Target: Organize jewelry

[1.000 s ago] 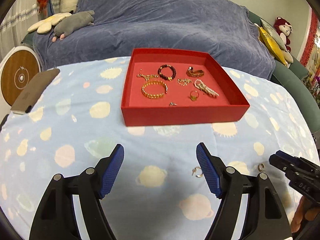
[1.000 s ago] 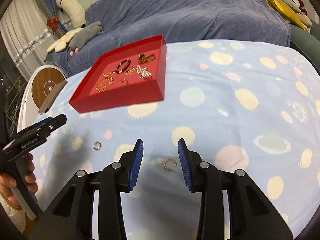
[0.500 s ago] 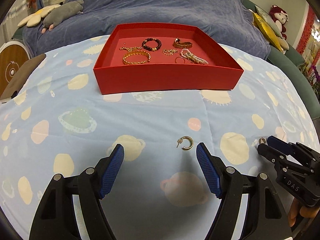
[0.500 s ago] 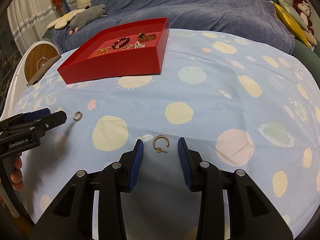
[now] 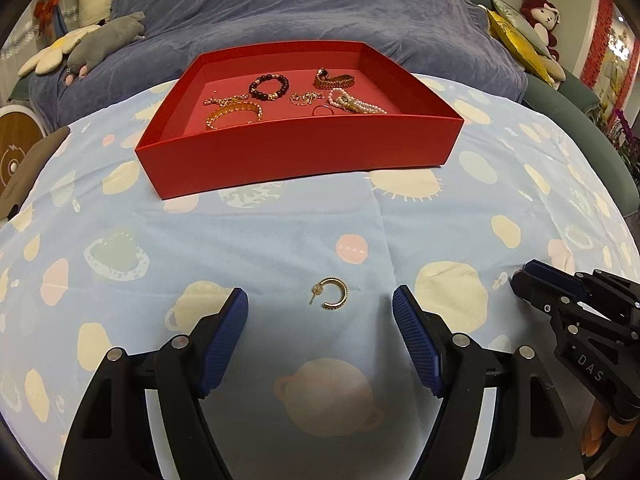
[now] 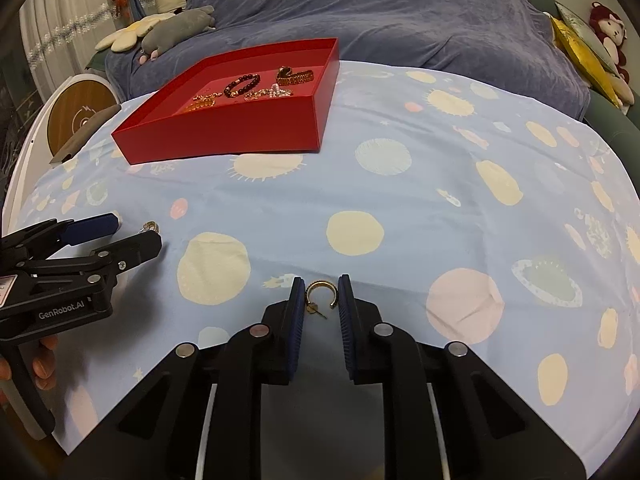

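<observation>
A red tray (image 5: 296,156) with several bracelets and chains in it sits at the back of the table. In the left wrist view a gold hoop earring (image 5: 333,294) lies on the cloth just past my left gripper (image 5: 320,300), which stands open around it without touching it. In the right wrist view a second gold hoop earring (image 6: 322,292) lies between the fingertips of my right gripper (image 6: 320,282); its jaws are closing and the pads sit against the hoop's two sides. The right gripper (image 5: 520,276) also shows at the right edge of the left wrist view, the left gripper (image 6: 138,232) at the left edge of the right one.
A blue tablecloth (image 6: 400,208) with pastel planets covers the round table. Behind it stands a sofa under a blue throw (image 5: 320,8) with plush toys (image 5: 96,36). A brown flat case (image 5: 24,176) lies at the table's left edge. A hand (image 6: 44,364) holds the left gripper.
The left gripper came down and forward, so its earring now lies between the fingertips. The right gripper's jaws narrowed from well apart to close around its hoop.
</observation>
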Demonstrator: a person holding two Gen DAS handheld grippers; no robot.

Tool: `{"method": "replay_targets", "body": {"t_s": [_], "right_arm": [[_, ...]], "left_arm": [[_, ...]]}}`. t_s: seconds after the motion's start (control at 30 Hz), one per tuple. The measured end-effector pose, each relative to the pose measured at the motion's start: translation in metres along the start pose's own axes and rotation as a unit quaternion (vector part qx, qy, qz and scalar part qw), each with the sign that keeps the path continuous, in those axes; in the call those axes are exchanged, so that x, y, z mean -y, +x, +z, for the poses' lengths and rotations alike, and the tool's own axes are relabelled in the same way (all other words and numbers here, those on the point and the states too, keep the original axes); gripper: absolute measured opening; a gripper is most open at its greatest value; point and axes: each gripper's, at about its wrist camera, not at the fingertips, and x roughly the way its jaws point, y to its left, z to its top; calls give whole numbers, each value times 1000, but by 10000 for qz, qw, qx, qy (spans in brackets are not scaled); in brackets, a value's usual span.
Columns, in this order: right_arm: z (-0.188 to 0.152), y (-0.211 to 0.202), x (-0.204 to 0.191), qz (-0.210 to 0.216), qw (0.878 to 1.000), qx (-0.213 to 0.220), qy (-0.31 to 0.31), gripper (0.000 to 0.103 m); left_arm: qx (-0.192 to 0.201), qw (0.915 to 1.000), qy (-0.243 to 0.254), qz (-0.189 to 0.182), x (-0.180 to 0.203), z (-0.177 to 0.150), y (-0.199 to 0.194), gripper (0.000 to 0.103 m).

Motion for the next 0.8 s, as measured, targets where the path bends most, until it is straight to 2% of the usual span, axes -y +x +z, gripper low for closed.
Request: {"method": "replay_targets", "body": {"t_s": [0.07,0.17,0.37,0.53,0.8], "right_arm": [[0,0,2,32,10000,-13,42,16],[1,-1,3,78,9999,-19,99,16],[2,-3,5,126,9998,-12,153,16],[5,-4,5,150,9997,6,194,16],[10,-8,-5,251,9995,54,171,16]], "left_arm": [[11,10000,30,51,2,1,3,70],[82,9998,86,175,4,0,6,62],[189,9993,188,280,7,0,7,41],[218,9989,334,246,13,-2,5,19],[122,9997,191,49,6,-2,2,16]]}}
